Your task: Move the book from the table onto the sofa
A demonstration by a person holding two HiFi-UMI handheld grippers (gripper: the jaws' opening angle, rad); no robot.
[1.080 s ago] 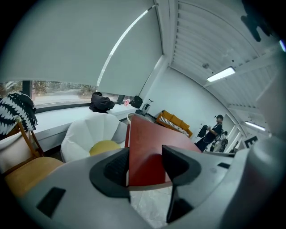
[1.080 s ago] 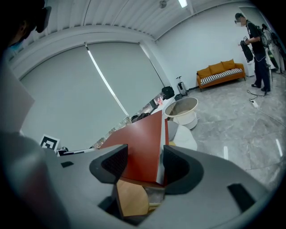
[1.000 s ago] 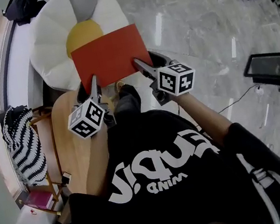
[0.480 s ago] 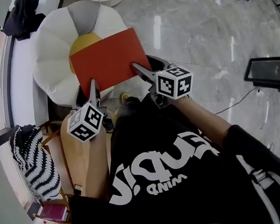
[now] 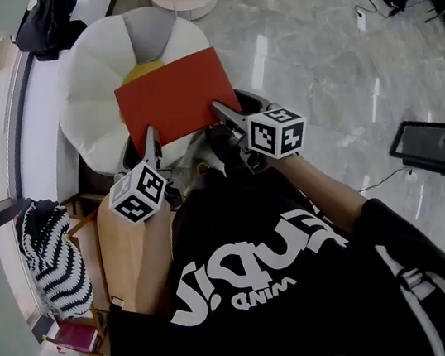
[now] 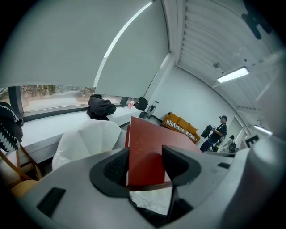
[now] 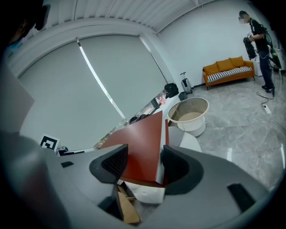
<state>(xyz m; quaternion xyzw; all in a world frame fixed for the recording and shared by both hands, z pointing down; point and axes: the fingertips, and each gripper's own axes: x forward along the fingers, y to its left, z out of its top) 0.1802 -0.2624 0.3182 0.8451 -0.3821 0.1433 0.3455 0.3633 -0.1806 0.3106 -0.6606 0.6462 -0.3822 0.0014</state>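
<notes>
Book (image 5: pixel 174 95): off the tabletop (image 5: pixel 120 244), in the air. Left hand-held gripper (image 5: pixel 149 137) is clamped on its near-left edge and right hand-held gripper (image 5: pixel 221 109) on its near-right edge. The sofa (image 5: pixel 89 77) lies below and ahead of the jaws. Judgement: transfer step, nearly over the seat. Match both grips, lower the book flat, and release only once it rests.

A black short-sleeved T-shirt (image 5: pixel 263 275) with bold white lettering fills the lower centre of the head view, with white stripes at its lower corners. Above it, the left gripper (image 5: pixel 148 131) and right gripper (image 5: pixel 216 105) have dark snouts and white cubes (image 5: pixel 138 193) printed with black square markers. In the gripper views their bodies are grey moulded plastic with black ribbed pads (image 6: pixel 117 166).
</notes>
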